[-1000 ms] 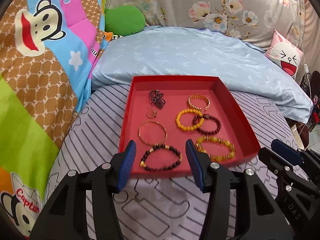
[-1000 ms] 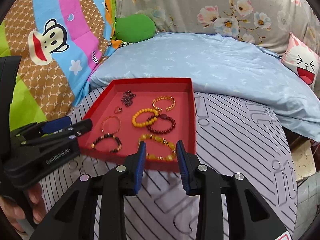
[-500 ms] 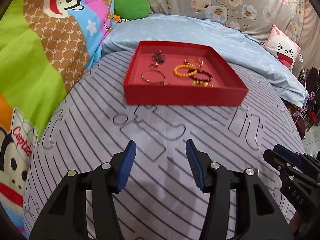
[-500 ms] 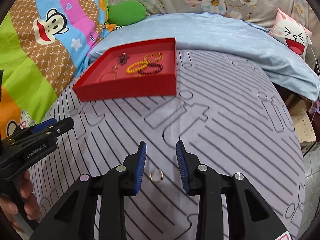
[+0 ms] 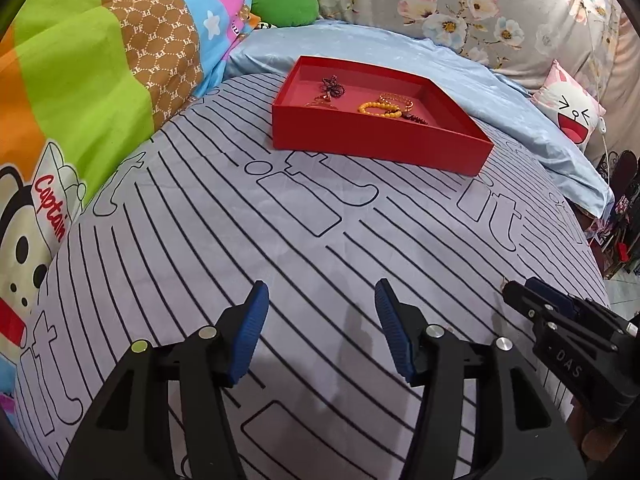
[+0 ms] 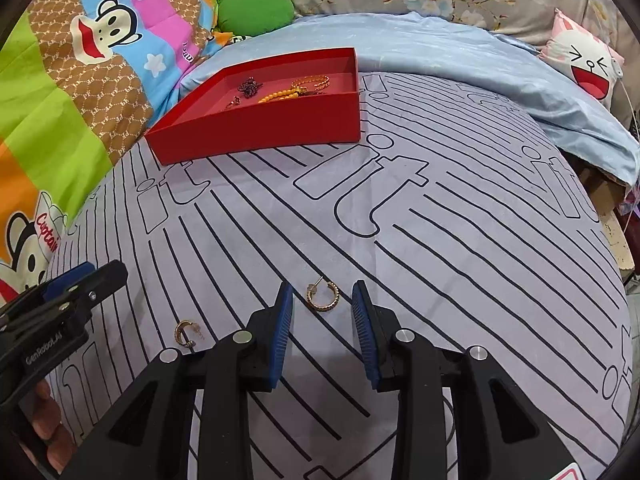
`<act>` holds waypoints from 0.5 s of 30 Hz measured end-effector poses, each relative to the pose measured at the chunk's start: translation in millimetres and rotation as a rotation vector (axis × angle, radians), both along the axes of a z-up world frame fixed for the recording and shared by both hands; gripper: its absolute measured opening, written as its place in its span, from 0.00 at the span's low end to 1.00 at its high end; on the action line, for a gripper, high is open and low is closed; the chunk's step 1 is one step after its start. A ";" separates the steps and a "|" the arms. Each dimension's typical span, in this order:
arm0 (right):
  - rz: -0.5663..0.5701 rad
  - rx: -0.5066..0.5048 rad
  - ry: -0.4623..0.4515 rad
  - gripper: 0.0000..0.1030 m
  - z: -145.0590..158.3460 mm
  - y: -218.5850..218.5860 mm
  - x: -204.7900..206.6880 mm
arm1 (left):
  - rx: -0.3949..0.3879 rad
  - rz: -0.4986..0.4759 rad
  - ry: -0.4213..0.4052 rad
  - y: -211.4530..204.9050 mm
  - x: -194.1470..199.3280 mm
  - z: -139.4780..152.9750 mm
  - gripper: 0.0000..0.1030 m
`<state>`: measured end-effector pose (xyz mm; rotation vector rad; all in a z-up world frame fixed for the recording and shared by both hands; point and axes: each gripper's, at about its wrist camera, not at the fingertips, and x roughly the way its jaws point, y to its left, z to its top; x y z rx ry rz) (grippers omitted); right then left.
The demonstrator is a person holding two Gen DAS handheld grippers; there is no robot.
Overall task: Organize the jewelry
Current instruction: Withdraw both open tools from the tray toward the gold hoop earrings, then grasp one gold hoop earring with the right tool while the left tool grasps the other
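Observation:
A gold hoop earring (image 6: 334,301) lies on the striped grey bedcover between the blue pads of my right gripper (image 6: 322,288). Its jaws are closing, and the pads stand clear of the hoop on both sides. A second gold earring (image 6: 184,332) lies to the left, near my left gripper (image 6: 92,276). In the left wrist view my left gripper (image 5: 320,292) hangs over bare cover with its jaws opening and nothing between them. The red tray (image 5: 380,140) (image 6: 260,132) sits far ahead, with several bracelets in it, among them a yellow bead bracelet (image 5: 374,108).
A light blue pillow (image 6: 440,52) lies behind the tray. A cartoon monkey quilt (image 5: 100,80) rises on the left, and a green cushion (image 6: 254,10) sits at the back. The bed's right edge (image 6: 600,208) drops off. A hand (image 6: 40,420) holds the left gripper.
Both grippers have pulled back from the tray and come down toward the cover. The hoop earring now sits higher between the right pads, and a second earring has come into view.

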<state>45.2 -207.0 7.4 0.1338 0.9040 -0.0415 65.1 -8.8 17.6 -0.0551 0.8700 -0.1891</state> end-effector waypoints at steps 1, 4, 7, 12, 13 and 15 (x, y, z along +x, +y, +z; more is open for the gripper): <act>0.001 0.002 0.001 0.28 -1.1 0.2 0.2 | 0.000 0.000 -0.001 0.5 -1.7 -0.7 0.51; -0.004 -0.005 0.000 0.26 -3.3 0.2 1.5 | 0.013 0.001 -0.007 0.1 -5.2 -2.1 0.51; -0.008 -0.021 -0.002 0.22 -4.5 0.2 2.2 | 0.016 -0.004 -0.007 -0.8 -9.0 -3.2 0.51; -0.012 -0.041 -0.005 0.16 -5.1 1.9 1.5 | 0.022 -0.017 0.002 -5.7 -12.4 -6.7 0.51; -0.011 -0.041 -0.005 0.16 -5.1 1.5 1.2 | 0.022 -0.021 0.003 -7.1 -13.1 -7.4 0.51; -0.011 -0.042 -0.005 0.16 -5.2 2.5 -1.2 | 0.028 -0.029 0.004 -9.9 -15.1 -8.4 0.52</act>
